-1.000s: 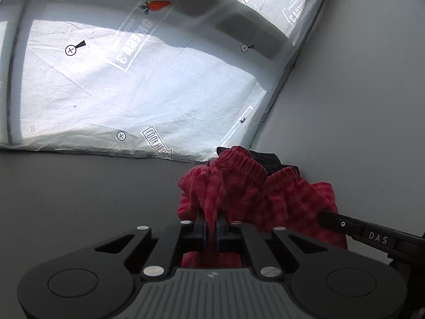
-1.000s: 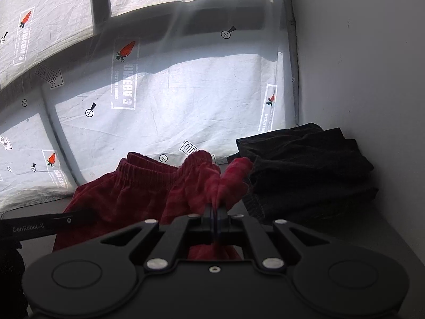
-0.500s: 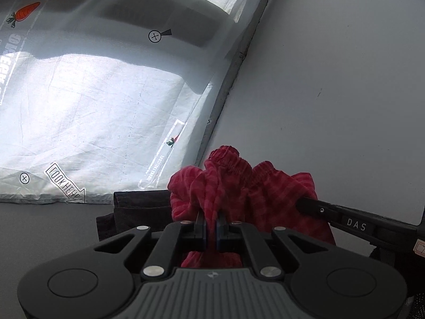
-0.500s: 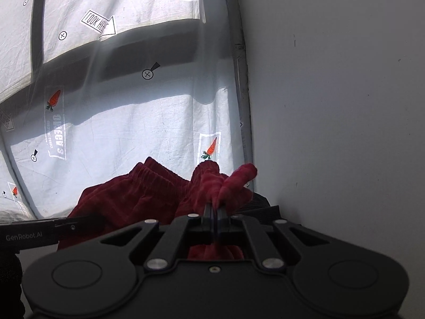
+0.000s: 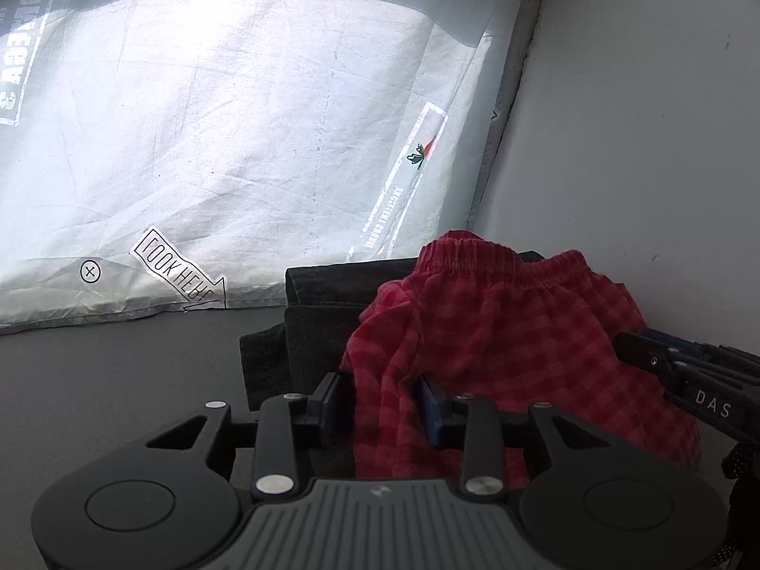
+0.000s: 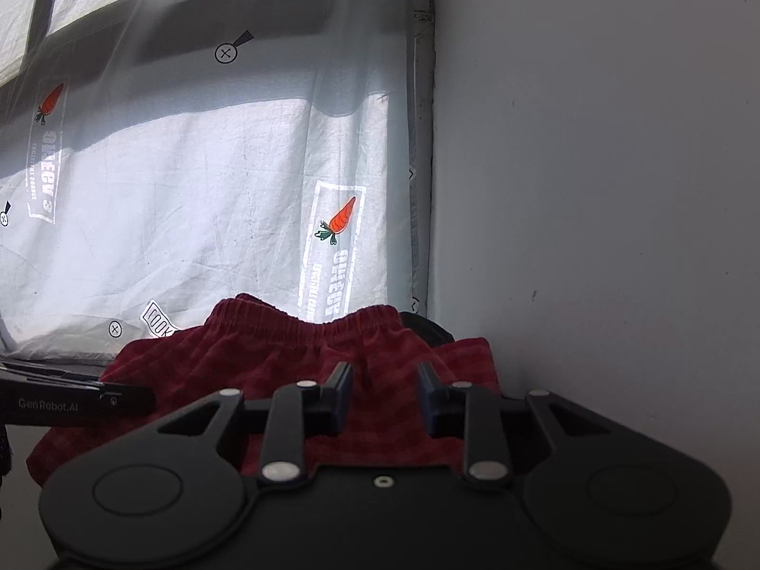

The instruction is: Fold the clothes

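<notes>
Red checked shorts lie folded on top of a stack of black folded clothes in the corner by the wall. My left gripper is open, its fingers either side of a fold of the red cloth. The right gripper is open too, just above the shorts, whose elastic waistband faces the curtain. A bit of the black clothes peeks out behind them. The right gripper's body shows at the right of the left wrist view.
A white printed curtain with carrot logos hangs behind the grey table. A plain white wall stands close on the right. The left gripper's body shows at the left of the right wrist view.
Both grippers carried the red shorts to the right onto the black stack, lowered them and opened, letting go. The shorts now lie spread out flat.
</notes>
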The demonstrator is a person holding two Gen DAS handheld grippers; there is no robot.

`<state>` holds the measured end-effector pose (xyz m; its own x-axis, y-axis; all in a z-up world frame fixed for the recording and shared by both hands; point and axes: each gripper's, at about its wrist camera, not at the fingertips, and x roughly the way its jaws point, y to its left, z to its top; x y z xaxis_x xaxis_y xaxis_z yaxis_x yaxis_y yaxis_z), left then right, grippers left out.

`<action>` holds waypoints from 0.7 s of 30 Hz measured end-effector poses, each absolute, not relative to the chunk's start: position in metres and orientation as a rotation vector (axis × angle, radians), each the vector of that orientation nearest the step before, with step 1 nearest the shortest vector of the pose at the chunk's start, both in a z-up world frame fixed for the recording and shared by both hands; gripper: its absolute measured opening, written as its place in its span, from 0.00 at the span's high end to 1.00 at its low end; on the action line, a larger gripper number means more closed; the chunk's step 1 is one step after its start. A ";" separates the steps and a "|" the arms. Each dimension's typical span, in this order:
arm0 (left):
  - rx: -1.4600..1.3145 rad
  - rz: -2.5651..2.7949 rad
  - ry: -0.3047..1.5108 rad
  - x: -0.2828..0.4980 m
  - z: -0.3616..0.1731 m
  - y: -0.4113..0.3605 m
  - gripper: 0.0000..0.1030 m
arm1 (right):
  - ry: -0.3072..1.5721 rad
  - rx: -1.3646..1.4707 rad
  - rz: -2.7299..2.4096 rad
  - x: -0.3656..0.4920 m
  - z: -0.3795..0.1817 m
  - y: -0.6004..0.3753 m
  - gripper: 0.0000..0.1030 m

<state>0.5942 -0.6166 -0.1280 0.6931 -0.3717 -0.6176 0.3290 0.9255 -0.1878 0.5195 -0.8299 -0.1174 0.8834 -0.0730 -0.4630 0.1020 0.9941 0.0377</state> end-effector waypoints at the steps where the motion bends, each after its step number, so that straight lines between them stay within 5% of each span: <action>1: -0.065 -0.398 0.704 0.593 -0.129 -0.615 0.58 | 0.538 0.092 -0.103 0.525 -0.132 -0.831 0.75; 3: -0.055 -0.424 0.669 0.589 -0.124 -0.609 0.55 | 0.568 0.122 -0.123 0.525 -0.145 -0.830 0.75; 5: -0.036 -0.434 0.621 0.582 -0.115 -0.604 0.39 | 0.571 0.133 -0.132 0.522 -0.135 -0.826 0.74; 11: -0.040 -0.415 0.508 0.528 -0.066 -0.568 0.21 | 0.493 0.145 -0.108 0.481 -0.089 -0.790 0.56; 16: -0.092 -0.330 0.452 0.458 -0.034 -0.521 0.05 | 0.459 0.096 -0.059 0.432 -0.056 -0.734 0.20; 19: -0.122 -0.252 0.411 0.406 -0.023 -0.487 0.00 | 0.441 0.122 0.009 0.401 -0.045 -0.701 0.04; 21: -0.129 -0.191 0.387 0.377 -0.019 -0.468 0.00 | 0.432 0.129 0.045 0.382 -0.041 -0.682 0.02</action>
